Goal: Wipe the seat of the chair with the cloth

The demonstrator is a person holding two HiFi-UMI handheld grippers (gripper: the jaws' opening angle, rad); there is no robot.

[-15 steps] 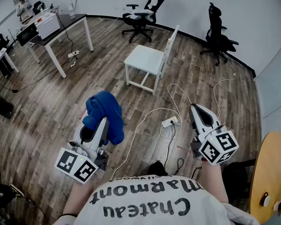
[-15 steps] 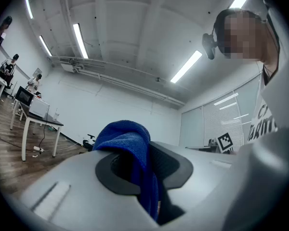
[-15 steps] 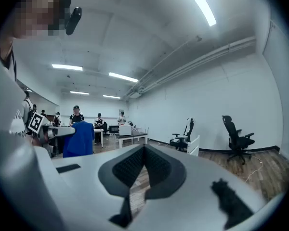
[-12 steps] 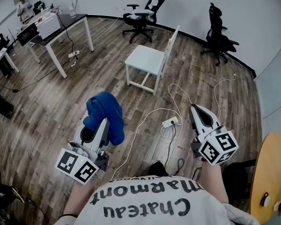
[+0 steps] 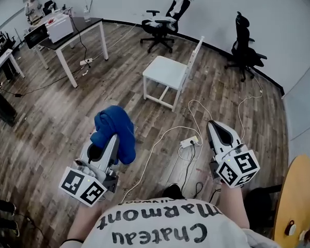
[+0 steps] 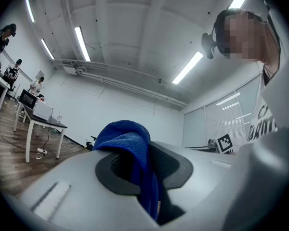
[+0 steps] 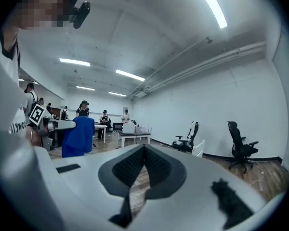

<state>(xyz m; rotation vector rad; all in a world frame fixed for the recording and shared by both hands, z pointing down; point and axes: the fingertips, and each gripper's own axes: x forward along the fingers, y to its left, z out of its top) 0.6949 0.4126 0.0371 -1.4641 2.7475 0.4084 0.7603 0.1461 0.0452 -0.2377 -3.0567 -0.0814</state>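
Wood-plank floor (image 5: 51, 112), white walls (image 5: 124, 1), black office chair (image 5: 246, 40), dark-topped desk (image 5: 88, 22), ceiling strip lights (image 6: 82, 42)

Only one print I can read: "Chateau Marmont", dark letters on the white shirt (image 5: 160, 223), upside down in my head view. Just ahead of the shirt, left marker cube (image 5: 83, 186) and right marker cube (image 5: 238, 168) show black-and-white square codes, no letters.

Wood-plank floor (image 5: 57, 123), carrying a white chair (image 5: 168, 72) (upright, well apart from the desk (image 5: 67, 32)) and a power strip (image 5: 188, 141).
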